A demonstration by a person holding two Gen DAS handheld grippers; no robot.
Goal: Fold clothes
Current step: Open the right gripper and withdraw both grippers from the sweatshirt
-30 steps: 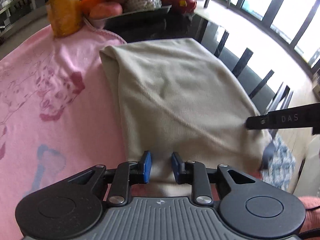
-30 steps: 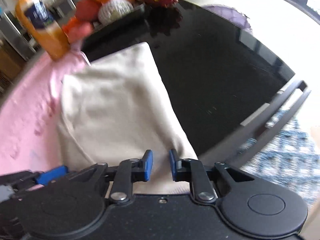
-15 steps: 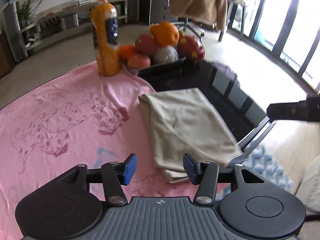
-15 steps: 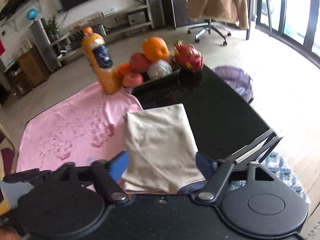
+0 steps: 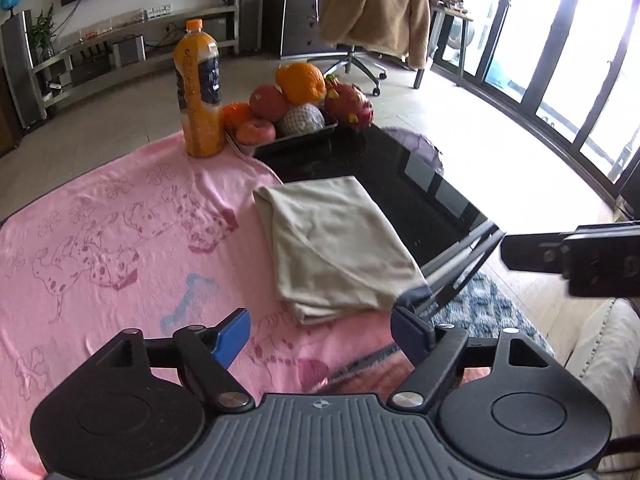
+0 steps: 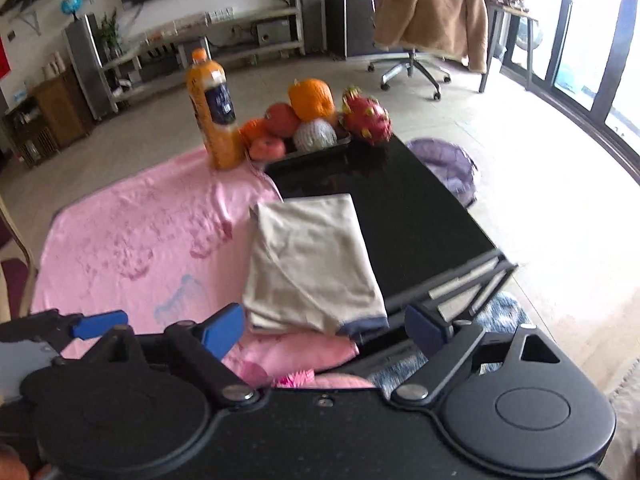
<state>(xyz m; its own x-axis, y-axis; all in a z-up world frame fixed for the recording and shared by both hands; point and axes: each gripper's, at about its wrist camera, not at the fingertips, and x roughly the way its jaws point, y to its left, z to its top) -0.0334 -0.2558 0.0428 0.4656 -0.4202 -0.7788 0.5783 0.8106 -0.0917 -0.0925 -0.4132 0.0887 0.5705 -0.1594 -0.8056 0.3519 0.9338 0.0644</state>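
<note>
Clothes: beige folded garment (image 5: 336,240) at 12 o'clock beyond my left gripper (image 5: 320,334) and right gripper (image 6: 322,330). Both jaws have just been opening, now wide, nothing between them. Garment lies half on pink blanket (image 5: 100,220), half on black table (image 6: 404,216), looks done, so I've let go.

Beige garment (image 5: 336,240) folded flat, straddling pink blanket (image 5: 120,248) and black tabletop (image 5: 404,192).

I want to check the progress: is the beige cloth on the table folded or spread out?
Folded. The beige cloth lies as a compact rectangle, with stacked layers showing at its near edge and a diagonal flap across the top.
</note>
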